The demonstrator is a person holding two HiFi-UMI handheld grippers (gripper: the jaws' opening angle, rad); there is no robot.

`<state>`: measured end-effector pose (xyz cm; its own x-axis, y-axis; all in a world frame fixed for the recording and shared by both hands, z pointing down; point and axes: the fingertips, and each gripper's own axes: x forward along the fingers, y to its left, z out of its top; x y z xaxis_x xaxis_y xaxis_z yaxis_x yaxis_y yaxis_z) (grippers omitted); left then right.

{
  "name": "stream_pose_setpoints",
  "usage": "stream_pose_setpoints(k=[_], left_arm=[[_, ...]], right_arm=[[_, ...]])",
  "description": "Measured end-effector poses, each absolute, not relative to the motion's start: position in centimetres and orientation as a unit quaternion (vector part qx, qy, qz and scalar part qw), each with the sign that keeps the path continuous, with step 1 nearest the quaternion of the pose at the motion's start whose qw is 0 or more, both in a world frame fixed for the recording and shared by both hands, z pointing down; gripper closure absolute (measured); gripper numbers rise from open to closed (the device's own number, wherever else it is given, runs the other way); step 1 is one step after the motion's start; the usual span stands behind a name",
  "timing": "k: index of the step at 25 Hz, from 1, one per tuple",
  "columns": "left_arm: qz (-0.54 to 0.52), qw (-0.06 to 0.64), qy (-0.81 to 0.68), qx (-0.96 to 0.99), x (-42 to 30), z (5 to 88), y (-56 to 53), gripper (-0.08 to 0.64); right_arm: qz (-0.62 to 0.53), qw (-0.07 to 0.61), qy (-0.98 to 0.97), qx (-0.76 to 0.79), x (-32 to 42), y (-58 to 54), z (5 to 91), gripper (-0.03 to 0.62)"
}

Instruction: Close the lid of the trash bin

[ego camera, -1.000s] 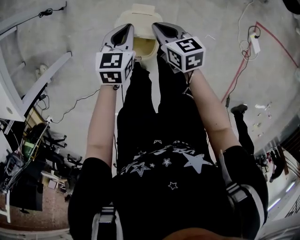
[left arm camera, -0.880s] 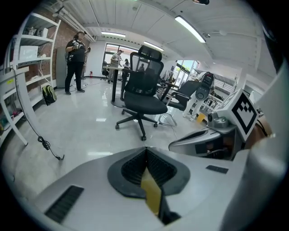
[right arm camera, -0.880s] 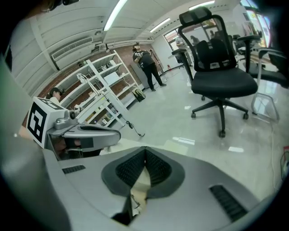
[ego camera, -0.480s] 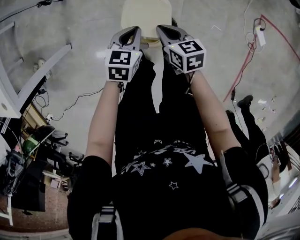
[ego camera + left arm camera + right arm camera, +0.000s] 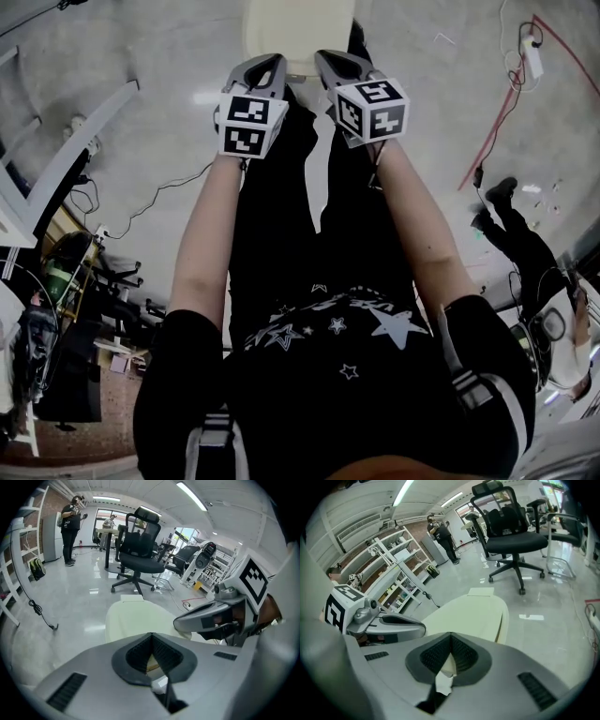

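Observation:
The cream trash bin lid (image 5: 300, 28) lies flat over the bin at the top middle of the head view. My left gripper (image 5: 272, 62) and right gripper (image 5: 328, 58) are side by side at the lid's near edge, above the person's black trousers. Whether they touch the lid cannot be told. In the left gripper view the jaws of the left gripper (image 5: 151, 634) meet at the tip with nothing between them, and the lid (image 5: 136, 618) lies just beyond. The right gripper (image 5: 451, 634) is likewise shut and empty over the lid (image 5: 473, 611).
A black office chair (image 5: 138, 550) (image 5: 511, 531) stands on the shiny floor behind the bin. White shelving (image 5: 393, 564) runs along the left. A red cable (image 5: 497, 122) and a power strip (image 5: 534, 58) lie to the right. People stand in the background (image 5: 70, 522).
A second ago the bin was open, with its lid tipped back. The lid has come down flat, and both grippers have moved forward to its near edge.

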<state>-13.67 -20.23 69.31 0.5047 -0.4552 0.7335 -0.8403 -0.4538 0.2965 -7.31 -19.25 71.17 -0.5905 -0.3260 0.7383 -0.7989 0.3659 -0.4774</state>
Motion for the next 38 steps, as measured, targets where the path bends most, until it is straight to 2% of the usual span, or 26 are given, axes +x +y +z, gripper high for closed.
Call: stream_pose_setpoints(k=[19, 38], left_arm=[[0.365, 0.364, -0.369, 0.773, -13.8, 77.2, -18.1, 0.549], [0.386, 0.376, -0.372, 0.756, -14.4, 77.5, -18.4, 0.549]], right_arm=[[0.433, 0.325, -0.762, 0.355, -8.0, -17.3, 78.2, 0.585], [0.436, 0.347, -0.759, 0.337, -8.3, -18.2, 78.5, 0.586]])
